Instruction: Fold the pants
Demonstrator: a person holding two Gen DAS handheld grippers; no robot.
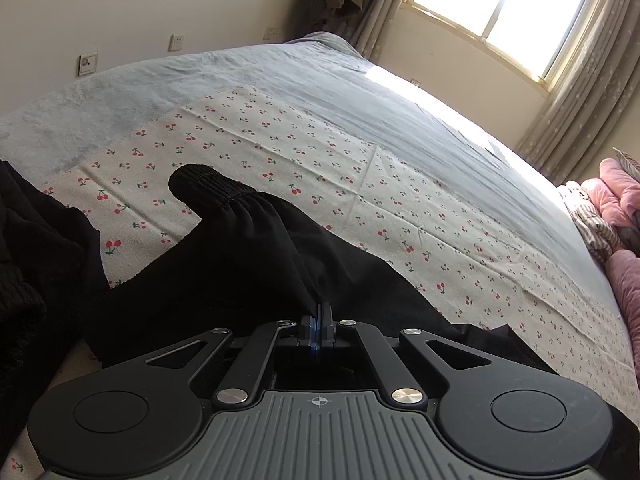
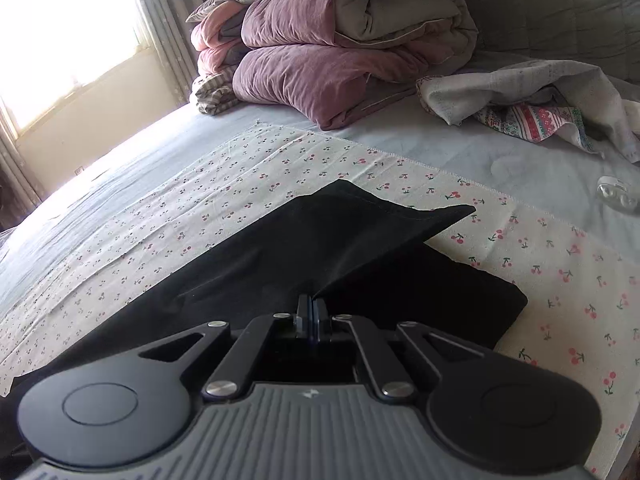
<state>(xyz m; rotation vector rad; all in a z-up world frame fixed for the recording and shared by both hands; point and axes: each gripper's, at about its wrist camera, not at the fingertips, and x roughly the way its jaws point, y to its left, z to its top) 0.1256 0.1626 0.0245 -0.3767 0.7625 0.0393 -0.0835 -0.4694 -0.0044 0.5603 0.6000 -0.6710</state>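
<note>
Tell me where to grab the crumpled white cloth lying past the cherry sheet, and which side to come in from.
Take the white cloth at its raised upper fold, the ridge standing clear of the bedspread. Come from the near side, over the cherry sheet; the folded quilts block the left. It lies loosely bunched, so a pinch on that ridge should probably lift it.

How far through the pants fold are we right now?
Midway, I'd judge. Done: black pants laid out on the cherry-print cloth. In hand: left tool shut on fabric by the elastic waistband; right tool shut on a raised layer, its edge off the cloth. Left: lay both layers down and flatten.
</note>
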